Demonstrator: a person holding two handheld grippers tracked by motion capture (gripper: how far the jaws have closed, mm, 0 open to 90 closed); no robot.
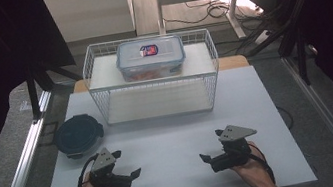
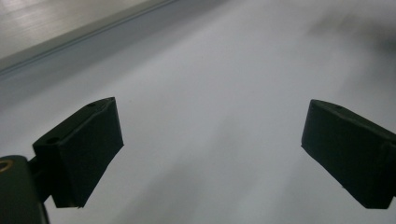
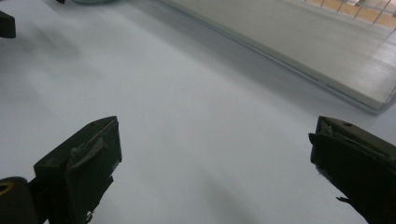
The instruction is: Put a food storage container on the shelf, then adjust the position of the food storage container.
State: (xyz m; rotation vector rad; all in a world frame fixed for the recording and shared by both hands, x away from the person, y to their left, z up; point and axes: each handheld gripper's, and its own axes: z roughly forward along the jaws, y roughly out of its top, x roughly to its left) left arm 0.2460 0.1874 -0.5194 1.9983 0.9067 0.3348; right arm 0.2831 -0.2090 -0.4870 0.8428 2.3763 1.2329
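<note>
Both grippers, the left gripper [image 1: 127,164] and the right gripper [image 1: 209,145], are resting low on the white table [image 1: 172,143] with jaws spread, pinching nothing. The round dark-lidded container [image 1: 79,134] is sitting just beyond the left gripper; reaching carelessly risks nudging it off the table's left edge.

Wire rack [image 1: 96,79] at counter [image 1: 172,143] rear, centre; box w/ lid [image 1: 150,57] on its top shelf. Round container [image 1: 78,135] front-left of rack. Left gripper [image 1: 126,163] & right gripper [image 1: 211,145] near front edge, well apart.
</note>
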